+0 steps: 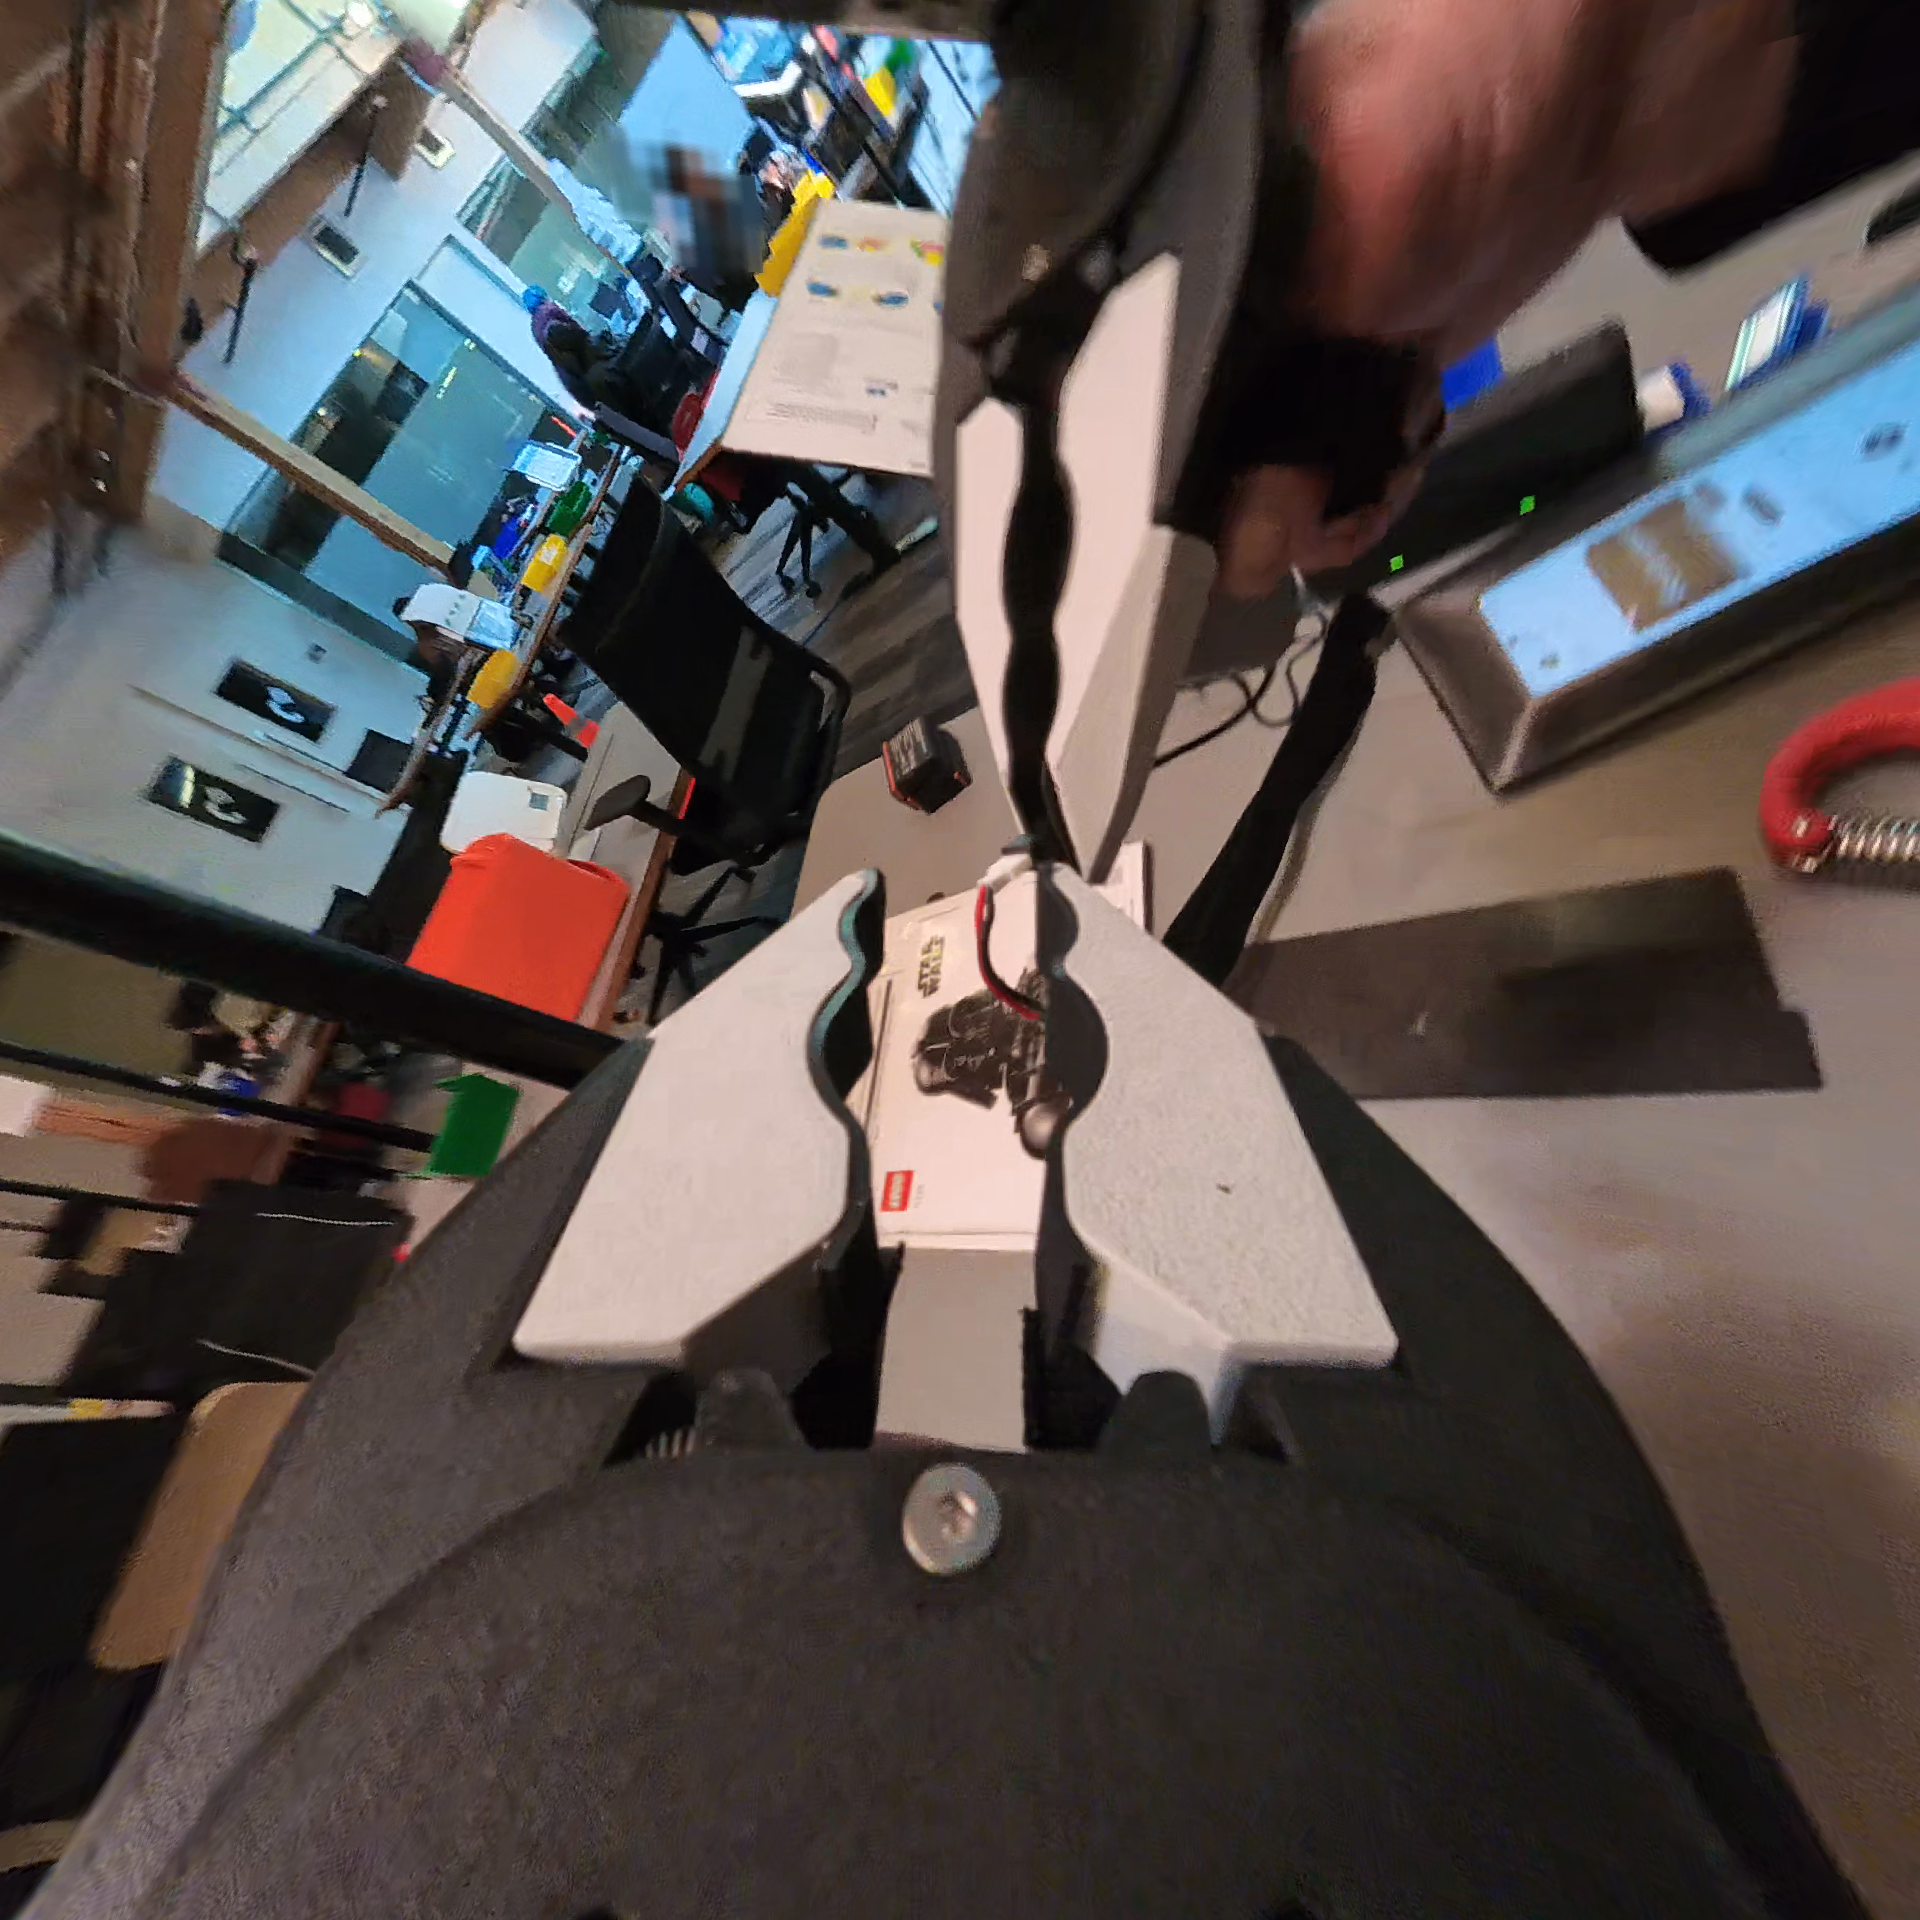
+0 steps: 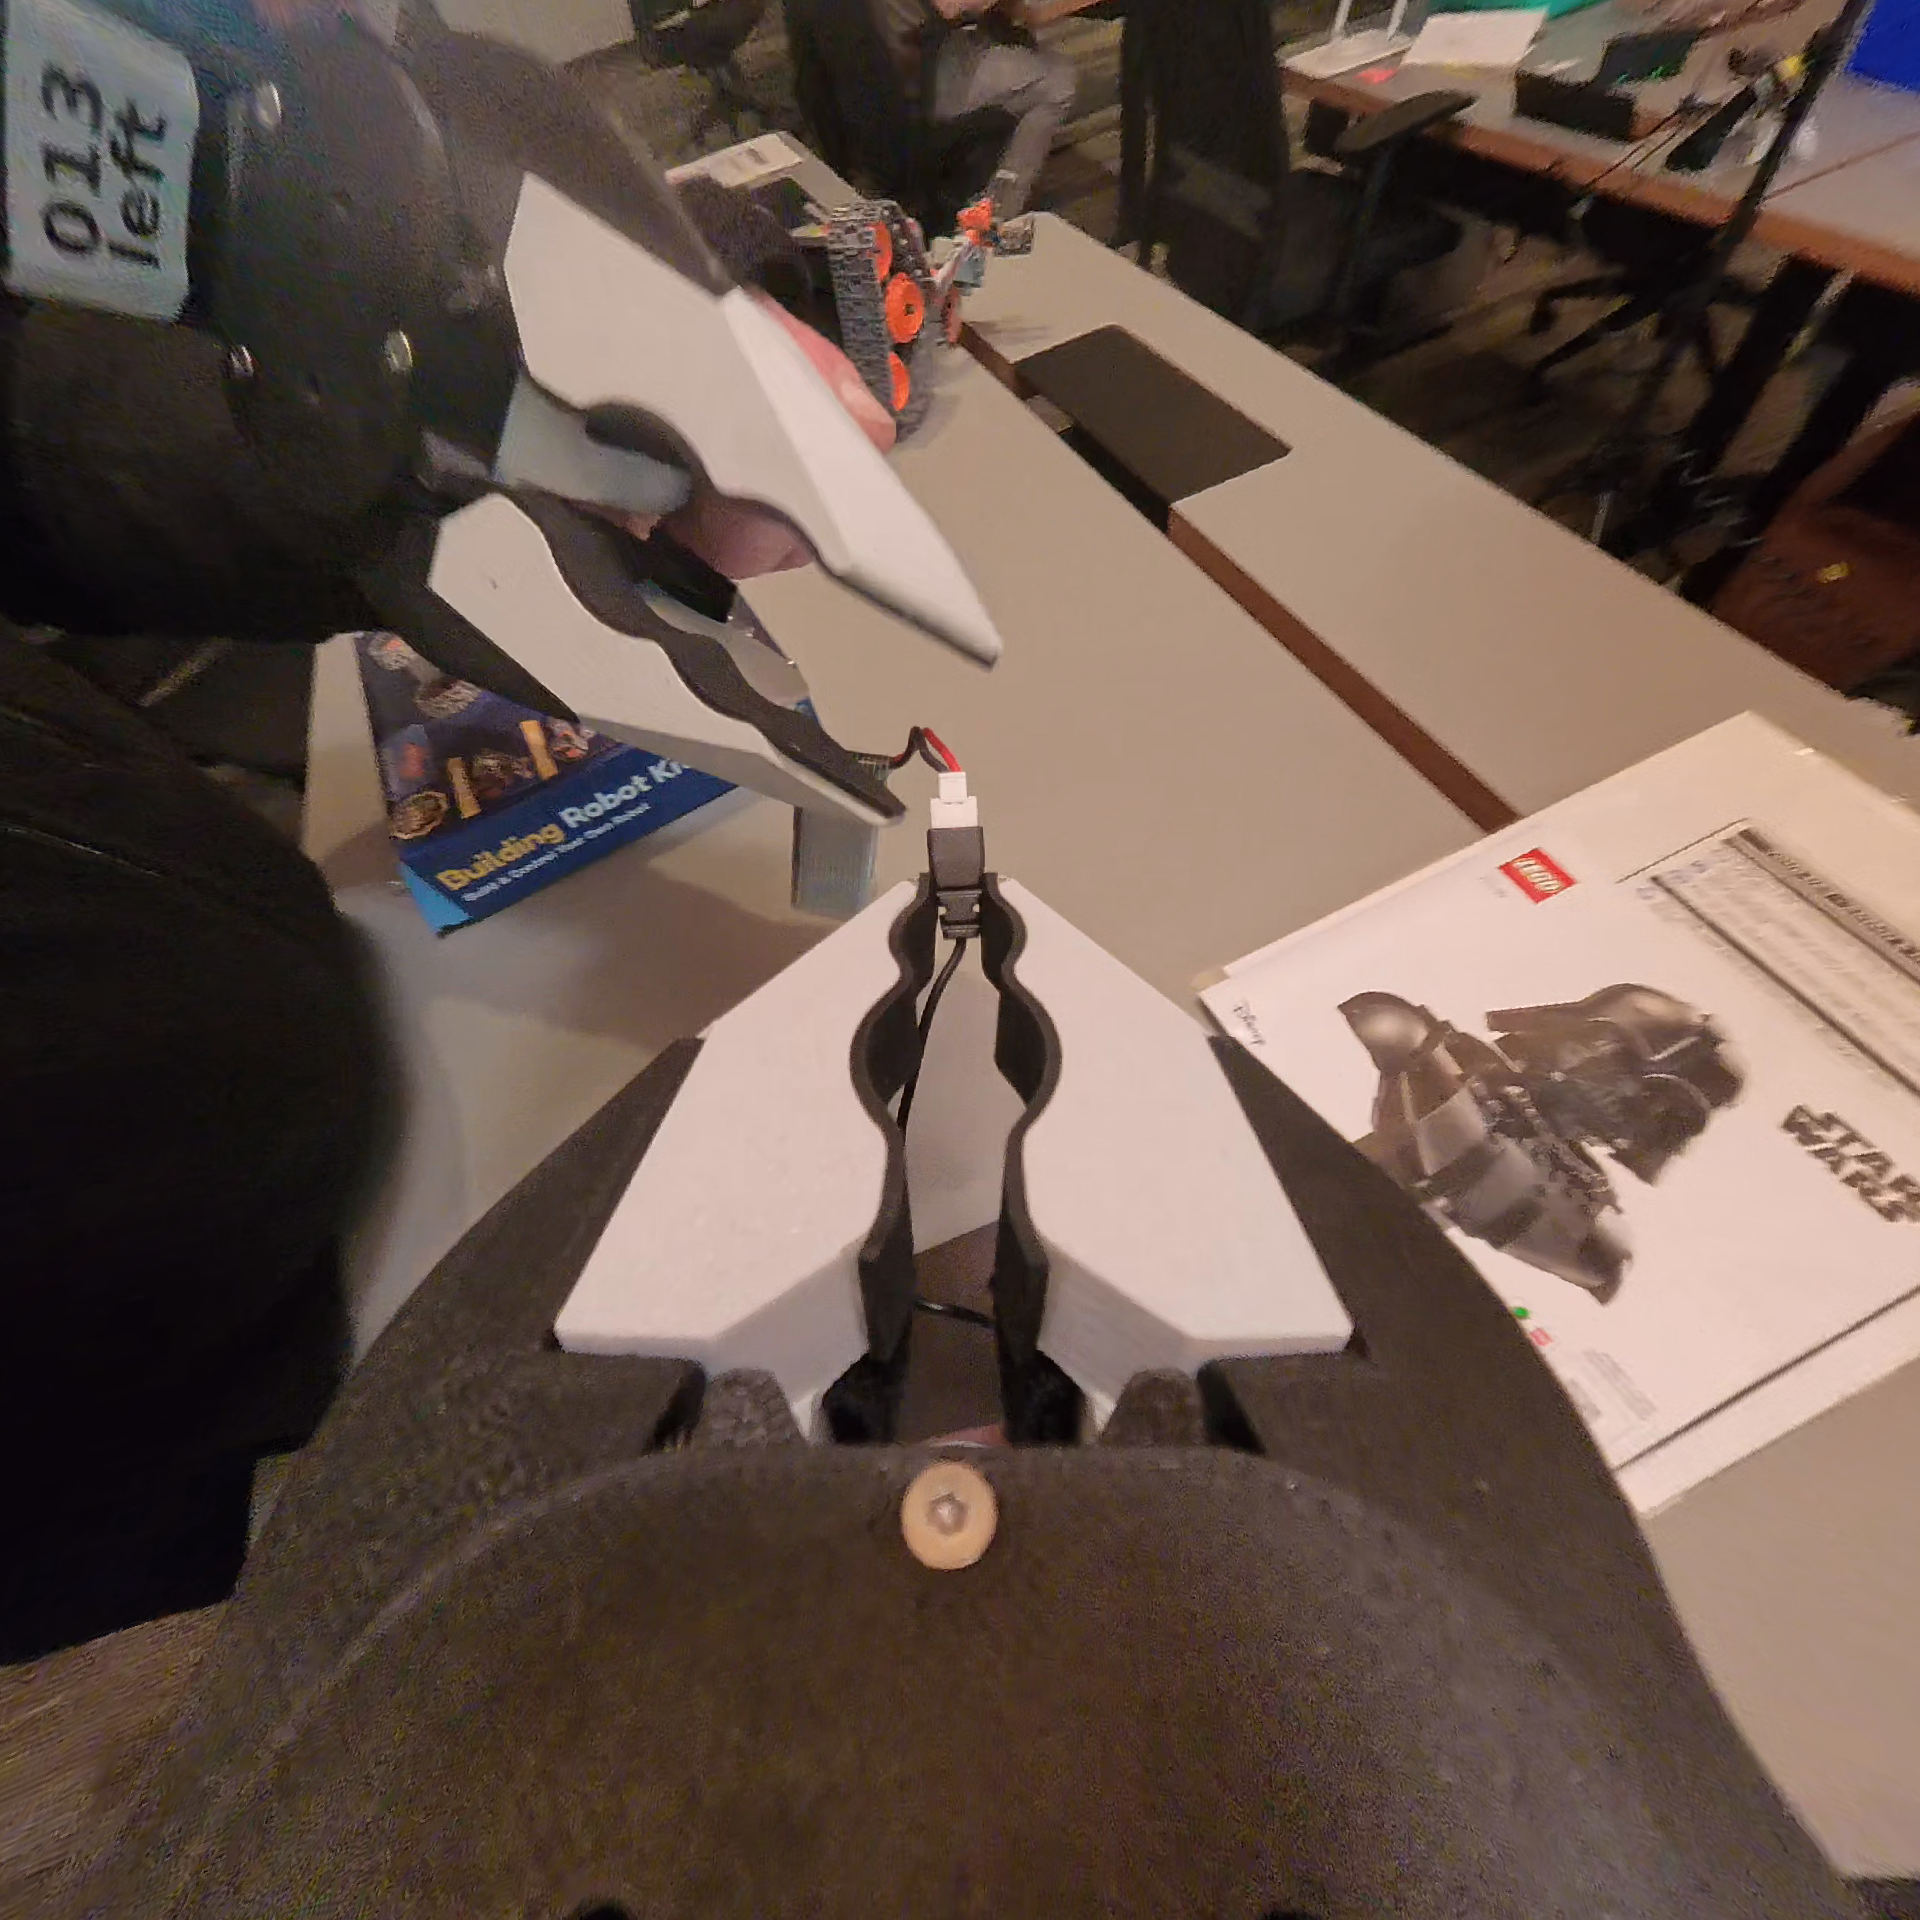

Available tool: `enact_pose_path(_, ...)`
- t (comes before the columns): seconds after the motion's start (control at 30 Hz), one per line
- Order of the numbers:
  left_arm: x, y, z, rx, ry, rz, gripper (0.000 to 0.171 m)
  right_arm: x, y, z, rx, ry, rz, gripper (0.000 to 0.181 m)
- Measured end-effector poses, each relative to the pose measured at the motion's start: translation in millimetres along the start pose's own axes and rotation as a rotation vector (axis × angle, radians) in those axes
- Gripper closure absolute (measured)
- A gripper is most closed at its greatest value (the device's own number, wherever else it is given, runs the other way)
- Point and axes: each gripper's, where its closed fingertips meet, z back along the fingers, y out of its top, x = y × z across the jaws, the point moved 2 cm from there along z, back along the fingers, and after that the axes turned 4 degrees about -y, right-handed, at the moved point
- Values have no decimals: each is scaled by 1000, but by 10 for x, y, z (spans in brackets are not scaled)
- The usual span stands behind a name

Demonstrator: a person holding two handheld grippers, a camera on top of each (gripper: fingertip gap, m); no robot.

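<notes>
In the right wrist view my right gripper (image 2: 954, 888) is shut on a black connector (image 2: 954, 857) at its fingertips, with the black cable (image 2: 920, 1049) running back between the fingers. A white connector (image 2: 954, 805) is joined to its front. Short red and black wires (image 2: 925, 743) lead from it to the lower finger of my left gripper (image 2: 930, 727), which is open. A grey block (image 2: 831, 862) sits under that finger. In the left wrist view my left gripper (image 1: 956, 883) is open; the wires (image 1: 997, 961) lie against its right finger. The right gripper (image 1: 1039, 831) comes down from above.
On the grey table (image 2: 1195, 675) lie a white booklet with a dark figure (image 2: 1558, 1122), a blue box (image 2: 540, 810), a brick-built vehicle with orange wheels (image 2: 894, 301) and a black mat (image 2: 1143, 416). A red-handled spring clamp (image 1: 1839, 769) and a lit screen (image 1: 1662, 582) are at the right. Left and right tips are no more than a few centimetres apart.
</notes>
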Motion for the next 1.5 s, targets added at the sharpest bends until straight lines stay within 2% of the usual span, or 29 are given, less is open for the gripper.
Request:
enact_pose_path(0.17,120,-70,-86,-94,-11,-151,161,-30,-57,27,-15,125,-99,176)
enact_pose_path(0.2,126,-75,-95,-101,-2,-160,170,-45,-72,29,-20,148,-107,176)
enact_pose_path(0.33,142,-90,-114,-104,-20,-106,171,-36,-101,14,-35,156,-102,176)
enact_pose_path(0.4,86,-92,-117,-97,-4,-34,171,3,-26,34,14,80,-39,172)
enact_pose_path(0.47,63,-96,-124,-78,-42,122,171,37,20,62,29,-65,96,158)
enact_pose_path(0.57,35,-106,-128,-49,-91,303,171,-12,82,71,39,-285,370,166)
enact_pose_path(0.63,22,-100,-127,-27,-119,393,171,-10,84,52,24,-398,477,169)
enact_pose_path(0.73,38,-99,-131,-11,-161,458,171,16,77,60,37,-482,552,176)
enact_pose_path(0.83,54,-86,-123,3,-197,489,171,-10,69,71,34,-494,595,178)
enact_pose_path(0.93,76,-97,-125,-25,-173,387,171,-21,48,68,6,-472,578,178)
enact_pose_path(1.03,62,-66,-128,-48,-56,168,171,-19,60,102,9,-433,526,178)
enact_pose_path(1.1,77,-17,-126,-32,-30,97,168,-32,79,133,17,-402,508,178)
enact_pose_path(1.27,67,35,-103,8,-58,53,164,-54,66,159,8,-343,512,178)
enact_pose_path(1.33,101,44,-102,14,-95,31,170,-60,60,169,1,-326,525,178)
enact_pose_path(1.5,160,55,-87,23,-149,0,168,-102,18,163,-29,-269,571,178)
